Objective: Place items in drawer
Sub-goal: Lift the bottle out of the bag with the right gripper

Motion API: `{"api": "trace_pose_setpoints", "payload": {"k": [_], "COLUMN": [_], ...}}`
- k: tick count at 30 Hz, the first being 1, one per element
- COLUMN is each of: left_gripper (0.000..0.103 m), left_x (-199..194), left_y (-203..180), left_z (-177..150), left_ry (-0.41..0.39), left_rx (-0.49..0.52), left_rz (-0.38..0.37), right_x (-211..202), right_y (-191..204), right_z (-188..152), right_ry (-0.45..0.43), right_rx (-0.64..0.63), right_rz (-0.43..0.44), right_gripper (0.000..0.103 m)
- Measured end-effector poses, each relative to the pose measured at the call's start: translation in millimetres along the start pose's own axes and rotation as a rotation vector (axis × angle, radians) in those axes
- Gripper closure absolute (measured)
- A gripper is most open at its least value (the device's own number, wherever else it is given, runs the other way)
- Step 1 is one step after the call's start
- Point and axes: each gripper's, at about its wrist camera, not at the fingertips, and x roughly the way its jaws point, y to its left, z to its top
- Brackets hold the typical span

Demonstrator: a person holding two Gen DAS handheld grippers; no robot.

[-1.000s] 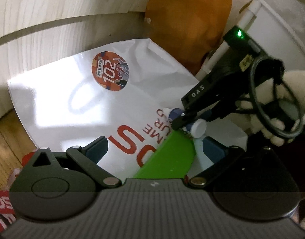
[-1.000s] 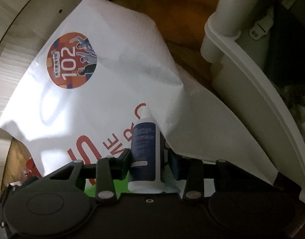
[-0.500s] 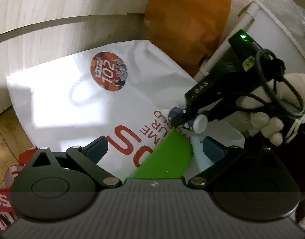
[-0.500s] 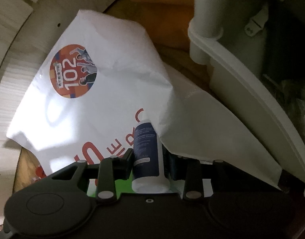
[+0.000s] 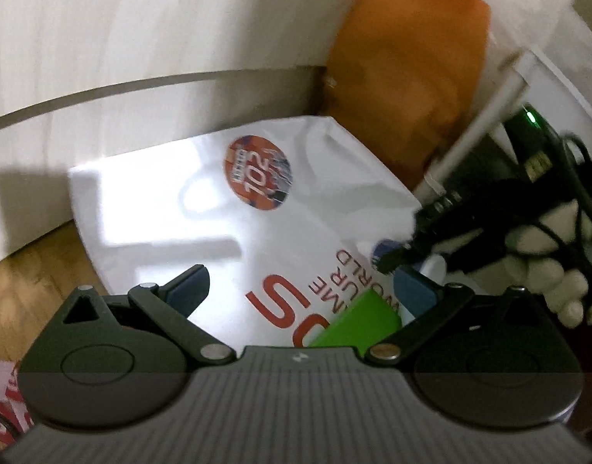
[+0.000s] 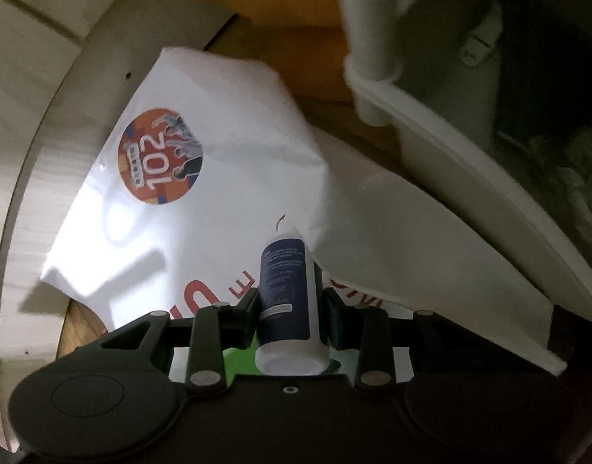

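The right tongs (image 6: pixel 290 303) squeeze a small white plastic bottle with a dark blue label (image 6: pixel 286 292), its tip pointing ahead over a white paper bag with red letters (image 6: pixel 218 178). The left tongs (image 5: pixel 301 290) are wide open above that bag, holding nothing.

From my feed the white bag (image 6: pixel 226 178) looks like glossy, creased paper, and the bottle (image 6: pixel 288 301) I'm holding is smooth white plastic with a matt navy label. Orange bag (image 5: pixel 408 73) reads as soft cloth, floor (image 5: pixel 29 290) grainy wood.
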Motion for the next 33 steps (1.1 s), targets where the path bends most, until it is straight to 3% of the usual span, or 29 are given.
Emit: {"api": "trace_pose_setpoints", "payload": {"k": [8,14,18,22,33], "left_gripper": [0.000,0.000,0.000,0.000,0.000], "left_x": [-12.7,-34.5,-46.7,-58.8,-90.2], "left_y": [1.3,-11.5,-16.0,-27.7,-57.2], "left_z": [9.8,21.7,29.5,35.0,43.7], "left_ry": [-0.024,-0.071,-0.087,-0.104,-0.159], "left_rx": [-0.046,0.033,0.042,0.114,0.195], "left_rz": [0.042,0.194,0.211,0.234,0.299], "right_x": [-5.2,-24.9,-48.4,-61.5,-114.3], "right_y": [4.2,15.2,33.2,50.1,84.7], "right_z": [-5.5,-6.7,-8.9,-16.2,-47.5], "right_ry": [-0.012,-0.067,-0.117,-0.110,-0.201], "right_rx": [0.042,0.057,0.035,0.007,-0.103], "right_rz": [0.066,0.140,0.257,0.350,0.478], "right_gripper": [0.064,0.063,0.063,0.063,0.063]}}
